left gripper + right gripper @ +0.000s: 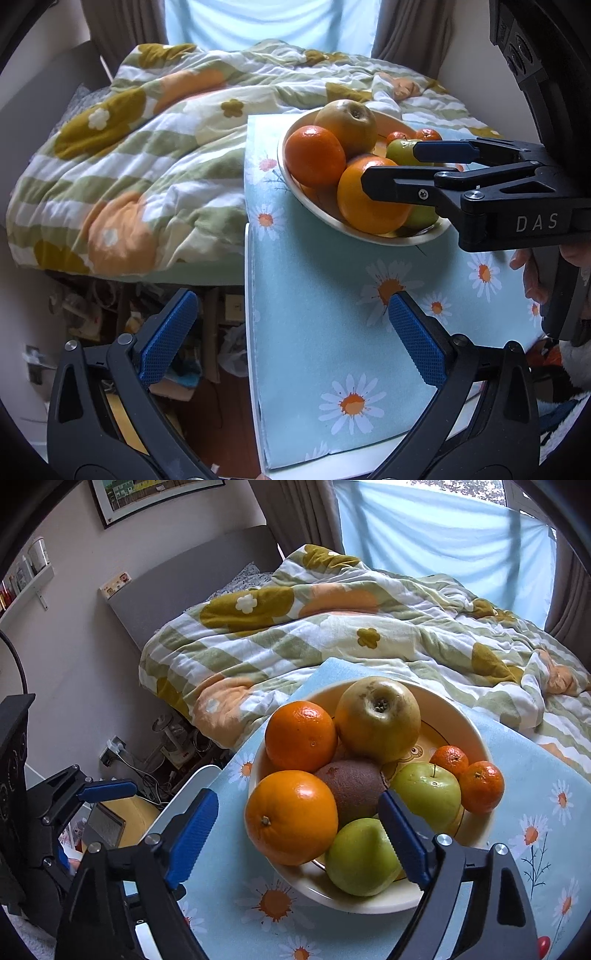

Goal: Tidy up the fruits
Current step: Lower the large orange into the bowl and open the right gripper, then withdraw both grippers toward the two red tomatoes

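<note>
From the left wrist view, the left claw (291, 332) hangs over the near edge of the table (314, 369), which wears a pale blue cloth printed with daisies. Its blue-padded jaws stand wide apart with nothing between them. Farther along the table sits a cream bowl (314, 201) heaped with fruit: two oranges, a yellow-brown apple on top, green apples and small mandarins behind. The right claw (400, 168) reaches in from the right, its jaws apart over the near orange (362, 214) and gripping nothing. A hand (535, 277) holds its grip at the right edge. A bed with a flowered quilt (129, 166) lies just beyond the table.

From the right wrist view, the right claw (299, 834) stands open above the bowl (369, 904), one blue pad left of the near orange (291, 816), the other over a green apple (360, 860); neither pad presses on fruit. A brown kiwi (352, 790) lies in the middle of the pile, with two small mandarins (480, 784) at the right rim. The left claw (107, 790) shows at the far left edge.
</note>
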`<action>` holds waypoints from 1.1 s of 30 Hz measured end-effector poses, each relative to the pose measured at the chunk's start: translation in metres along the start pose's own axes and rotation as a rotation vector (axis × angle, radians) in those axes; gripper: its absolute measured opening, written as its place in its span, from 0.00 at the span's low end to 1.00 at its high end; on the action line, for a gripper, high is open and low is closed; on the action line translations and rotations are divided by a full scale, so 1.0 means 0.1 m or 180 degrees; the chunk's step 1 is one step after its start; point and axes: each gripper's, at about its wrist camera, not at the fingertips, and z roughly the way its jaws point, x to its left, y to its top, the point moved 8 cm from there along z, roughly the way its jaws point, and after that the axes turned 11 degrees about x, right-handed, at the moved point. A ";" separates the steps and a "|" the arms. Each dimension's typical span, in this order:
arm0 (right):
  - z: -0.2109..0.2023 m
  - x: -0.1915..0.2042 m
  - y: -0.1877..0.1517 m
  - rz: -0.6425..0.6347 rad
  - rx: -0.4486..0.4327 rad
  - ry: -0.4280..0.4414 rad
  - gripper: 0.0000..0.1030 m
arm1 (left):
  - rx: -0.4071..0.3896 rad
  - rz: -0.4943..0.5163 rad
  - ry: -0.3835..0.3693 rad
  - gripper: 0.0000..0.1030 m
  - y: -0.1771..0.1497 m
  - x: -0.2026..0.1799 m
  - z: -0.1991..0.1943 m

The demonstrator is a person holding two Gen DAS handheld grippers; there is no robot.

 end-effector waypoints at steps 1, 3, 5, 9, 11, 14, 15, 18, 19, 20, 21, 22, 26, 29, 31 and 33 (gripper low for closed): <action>-0.03 0.00 0.01 -0.0001 -0.0016 -0.0015 0.84 | -0.0011 0.0005 -0.0002 1.00 0.01 -0.01 -0.02; -0.12 0.00 0.03 -0.0009 -0.0059 -0.0058 0.84 | -0.0035 0.0015 -0.0007 1.00 0.05 -0.03 -0.07; -0.23 -0.02 0.04 0.0007 -0.0101 -0.0079 0.84 | -0.0057 0.0040 0.0017 1.00 0.09 -0.06 -0.13; -0.49 -0.10 0.05 0.0061 -0.0212 -0.0102 0.87 | -0.0122 0.0077 0.0093 1.00 0.17 -0.18 -0.29; -0.63 -0.17 0.03 0.0080 -0.0258 -0.0115 1.00 | -0.0161 0.0080 0.0122 1.00 0.21 -0.27 -0.37; -0.87 -0.33 -0.03 0.0110 -0.0320 -0.0132 1.00 | -0.0219 0.0080 0.0171 1.00 0.26 -0.44 -0.49; -0.94 -0.39 -0.06 0.0123 -0.0334 -0.0147 1.00 | -0.0237 0.0079 0.0182 1.00 0.28 -0.52 -0.53; -1.19 -0.59 -0.17 0.0157 -0.0371 -0.0203 1.00 | -0.0283 0.0082 0.0174 1.00 0.36 -0.76 -0.63; -1.27 -0.67 -0.21 0.0177 -0.0378 -0.0222 1.00 | -0.0299 0.0086 0.0172 1.00 0.38 -0.85 -0.65; -1.34 -0.74 -0.25 0.0206 -0.0383 -0.0235 1.00 | -0.0314 0.0092 0.0171 1.00 0.40 -0.94 -0.67; -1.41 -0.82 -0.30 0.0237 -0.0386 -0.0244 1.00 | -0.0328 0.0097 0.0169 1.00 0.42 -1.03 -0.69; -1.48 -0.90 -0.35 0.0266 -0.0380 -0.0253 1.00 | -0.0343 0.0103 0.0161 1.00 0.44 -1.13 -0.71; -1.72 -1.18 -0.56 0.0337 -0.0379 -0.0379 1.00 | -0.0376 0.0115 0.0126 1.00 0.49 -1.50 -0.75; -1.84 -1.40 -0.75 0.0389 -0.0362 -0.0435 1.00 | -0.0375 0.0107 0.0092 1.00 0.51 -1.76 -0.72; -1.89 -1.55 -0.88 0.0423 -0.0333 -0.0445 1.00 | -0.0362 0.0092 0.0080 1.00 0.51 -1.91 -0.67; -1.91 -1.70 -1.01 0.0458 -0.0284 -0.0458 1.00 | -0.0335 0.0086 0.0102 1.00 0.50 -2.06 -0.61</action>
